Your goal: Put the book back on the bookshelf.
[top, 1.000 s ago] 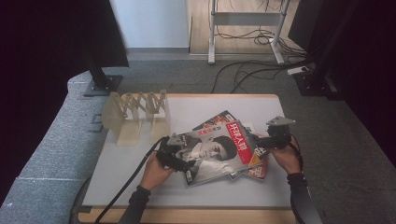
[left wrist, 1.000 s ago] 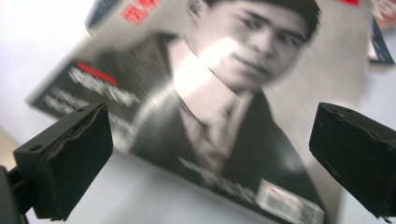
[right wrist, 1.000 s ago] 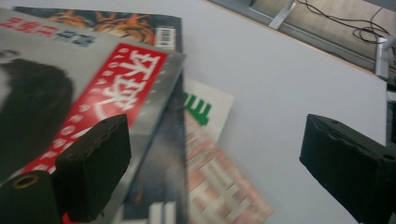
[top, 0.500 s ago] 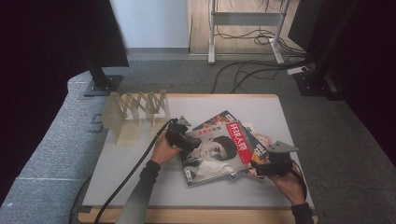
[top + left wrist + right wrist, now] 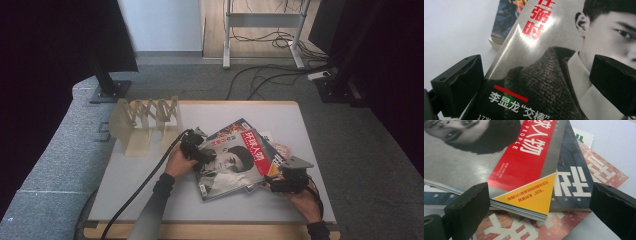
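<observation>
A stack of magazines lies right of the table's middle. The top magazine [image 5: 232, 162] has a black-and-white portrait cover with a red title band. In the right gripper view, a dark blue magazine [image 5: 571, 182] and a red-and-white one [image 5: 604, 170] lie under the top magazine [image 5: 524, 162]. My left gripper [image 5: 200, 152] stands open at the stack's left edge. In the left gripper view, this gripper [image 5: 536, 87] has its jaws wide apart over the top magazine's cover [image 5: 541, 75]. My right gripper [image 5: 274, 184] is open at the stack's near right corner. In its own view, the right gripper [image 5: 541, 210] straddles the top cover's yellow corner [image 5: 534, 195].
A pale accordion-style file rack [image 5: 145, 122] stands upright at the table's back left. The grey table top [image 5: 145, 185] lies bare to the left of the stack and along the front edge. The left gripper's black cable [image 5: 145, 185] trails over it. Cables and stand feet lie on the floor behind the table.
The right gripper came down from the stack's right side to its near right corner. The left gripper shifted farther back along the stack's left edge. The magazines have stayed in place.
</observation>
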### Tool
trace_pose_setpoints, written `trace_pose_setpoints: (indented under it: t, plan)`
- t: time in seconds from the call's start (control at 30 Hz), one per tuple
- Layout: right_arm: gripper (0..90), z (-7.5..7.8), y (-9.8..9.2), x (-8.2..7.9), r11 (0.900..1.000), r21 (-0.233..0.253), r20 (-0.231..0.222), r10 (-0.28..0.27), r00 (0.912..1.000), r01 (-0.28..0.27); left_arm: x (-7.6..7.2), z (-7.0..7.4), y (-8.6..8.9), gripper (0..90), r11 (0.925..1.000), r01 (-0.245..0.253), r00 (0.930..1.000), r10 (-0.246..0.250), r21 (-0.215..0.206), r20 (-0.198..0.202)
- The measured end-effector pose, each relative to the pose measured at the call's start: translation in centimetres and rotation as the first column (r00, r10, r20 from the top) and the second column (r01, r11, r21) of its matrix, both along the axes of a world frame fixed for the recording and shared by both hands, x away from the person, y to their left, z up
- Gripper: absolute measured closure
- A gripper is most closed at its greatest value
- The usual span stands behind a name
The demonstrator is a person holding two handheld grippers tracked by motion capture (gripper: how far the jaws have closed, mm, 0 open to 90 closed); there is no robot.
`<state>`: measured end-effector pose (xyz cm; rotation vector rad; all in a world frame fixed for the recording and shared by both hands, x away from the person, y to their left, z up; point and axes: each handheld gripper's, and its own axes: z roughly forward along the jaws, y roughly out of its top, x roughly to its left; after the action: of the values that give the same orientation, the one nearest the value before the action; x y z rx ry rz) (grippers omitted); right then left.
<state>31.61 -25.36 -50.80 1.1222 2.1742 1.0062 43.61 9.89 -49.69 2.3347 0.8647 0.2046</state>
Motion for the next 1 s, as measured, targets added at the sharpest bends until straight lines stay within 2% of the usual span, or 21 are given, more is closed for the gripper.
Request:
trace_pose_setpoints:
  t: [0.23, 0.57, 0.73, 0.87, 1.0]
  plan:
    - [2.2, 0.1, -0.8, 1.1, 0.999, -0.009, -0.009, -0.037, 0.9993, 0.037, -1.8, 0.0, 0.0, 0.0, 0.9998, -0.006, 1.0, 0.006, 0.021, 0.007]
    - [3.1, 0.2, -2.2, 4.6, 0.994, -0.024, -0.011, -0.111, 0.9938, 0.11, -4.9, -0.4, -0.1, 0.0, 0.9996, 0.02, 0.9998, -0.021, 0.019, 0.002]
    - [3.5, 0.4, -2.5, 6.7, 0.992, -0.034, -0.021, -0.126, 0.9918, 0.125, -6.5, -0.6, -0.4, 0.0, 0.9991, 0.042, 0.9991, -0.042, -0.008, 0.0]
    - [3.6, 0.6, -2.6, 8.5, 0.989, -0.048, -0.03, -0.139, 0.9899, 0.137, -7.7, -0.5, -0.6, 0.0, 0.9976, 0.05, 0.9988, -0.05, -0.048, -0.001]
    - [3.7, 0.7, -2.5, 10.3, 0.988, -0.053, -0.037, -0.146, 0.9885, 0.144, -9.0, -0.4, -1.3, 0.0, 0.9958, 0.067, 0.9977, -0.067, -0.062, 0.006]
